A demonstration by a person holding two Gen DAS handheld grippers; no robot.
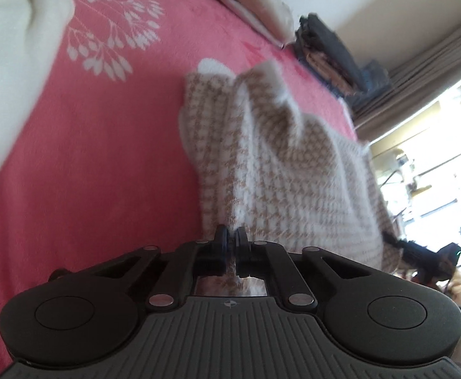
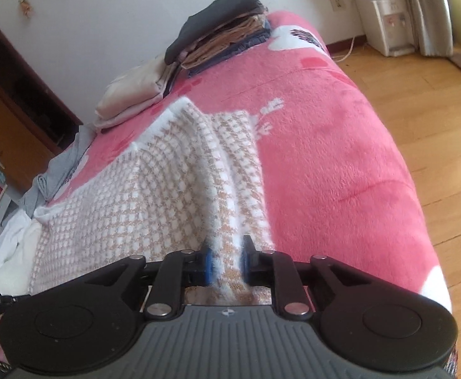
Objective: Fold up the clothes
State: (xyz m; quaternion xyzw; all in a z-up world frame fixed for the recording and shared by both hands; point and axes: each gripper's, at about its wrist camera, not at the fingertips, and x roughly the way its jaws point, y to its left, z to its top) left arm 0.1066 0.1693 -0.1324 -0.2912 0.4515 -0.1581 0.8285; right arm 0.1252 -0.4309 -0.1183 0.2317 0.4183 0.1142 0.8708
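A fluffy beige-and-white houndstooth sweater [image 1: 280,164] lies on the pink bed cover [image 1: 104,158]. My left gripper [image 1: 231,237] is shut on the sweater's near edge, with a thin fold of knit pinched between the jaws. In the right wrist view the same sweater [image 2: 154,195] spreads to the left, and my right gripper [image 2: 225,252] grips a thick ridge of its edge between the blue pads [image 2: 208,260]. The other gripper shows at the right edge of the left wrist view, beyond the sweater.
A cream garment [image 1: 12,63] lies at the far left. Folded beige cloth [image 2: 132,94] and a dark stack of folded clothes [image 2: 221,28] sit by the wall. A grey garment [image 2: 56,170] lies at the left. The bed's edge drops to a wooden floor [image 2: 419,110] on the right.
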